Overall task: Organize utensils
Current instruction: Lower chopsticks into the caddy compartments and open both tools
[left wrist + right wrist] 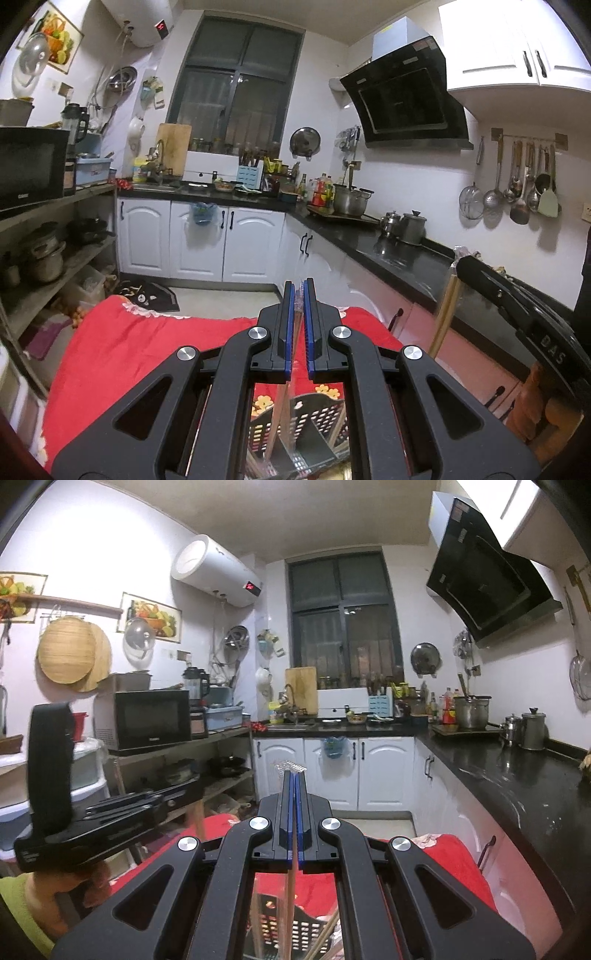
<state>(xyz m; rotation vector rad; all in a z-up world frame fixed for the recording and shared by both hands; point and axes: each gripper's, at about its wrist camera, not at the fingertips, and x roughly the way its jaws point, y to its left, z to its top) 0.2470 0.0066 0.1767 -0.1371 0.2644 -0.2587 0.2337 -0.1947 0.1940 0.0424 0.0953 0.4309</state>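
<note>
My left gripper point(300, 291) is shut on a thin chopstick in a clear wrapper point(286, 410), which runs down from the blue pads toward the camera. Under it a black perforated utensil holder point(325, 417) stands on a red flowered cloth point(129, 350). My right gripper point(294, 775) is shut on another wrapped wooden chopstick point(291, 882). The wrapper's crimped clear end point(290, 765) pokes out past the tips. The same holder point(306, 930) shows below, with several chopsticks leaning in it. Both grippers are raised above the holder and point across the kitchen.
A black L-shaped counter point(388, 251) with pots runs along the right, white cabinets point(332, 771) beneath. A shelf rack with a microwave point(147, 716) stands left. Ladles hang on a wall rail point(524, 177). A hand point(55, 886) holds the left tool close beside the right one.
</note>
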